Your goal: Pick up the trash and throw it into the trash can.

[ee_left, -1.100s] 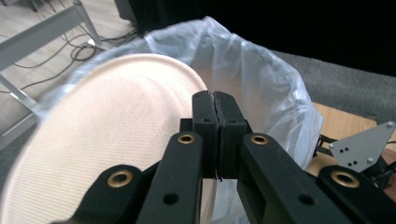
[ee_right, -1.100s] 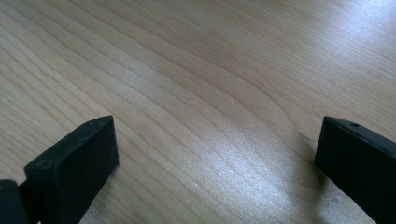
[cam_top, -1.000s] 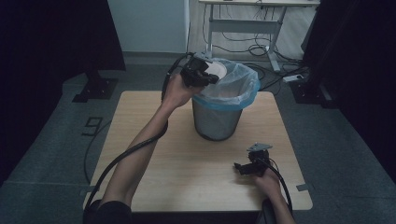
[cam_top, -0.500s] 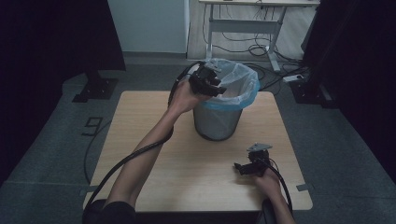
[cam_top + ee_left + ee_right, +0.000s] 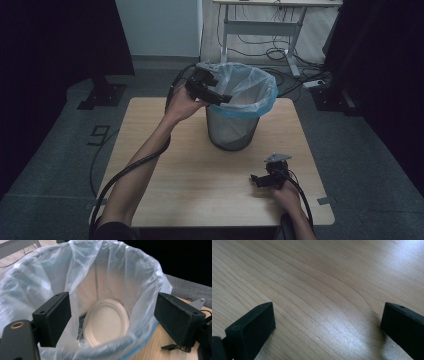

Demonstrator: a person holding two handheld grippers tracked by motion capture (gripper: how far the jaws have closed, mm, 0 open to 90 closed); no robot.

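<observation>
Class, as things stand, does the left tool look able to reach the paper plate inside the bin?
Probably yes: the left tool hangs open over the bin's open top, and nothing covers the paper plate leaning inside the bag liner.

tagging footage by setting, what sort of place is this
Probably a lab or recording room, not a home: a lone wooden table on grey carpet, black curtains around it, and a desk frame with loose cables behind.

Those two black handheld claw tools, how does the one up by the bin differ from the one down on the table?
The left black gripper is held up over the rim of the bag-lined mesh bin, jaws above a white paper plate lying inside. The right black gripper sits low on the pale wooden table, facing bare wood. Both have open, empty jaws.
</observation>
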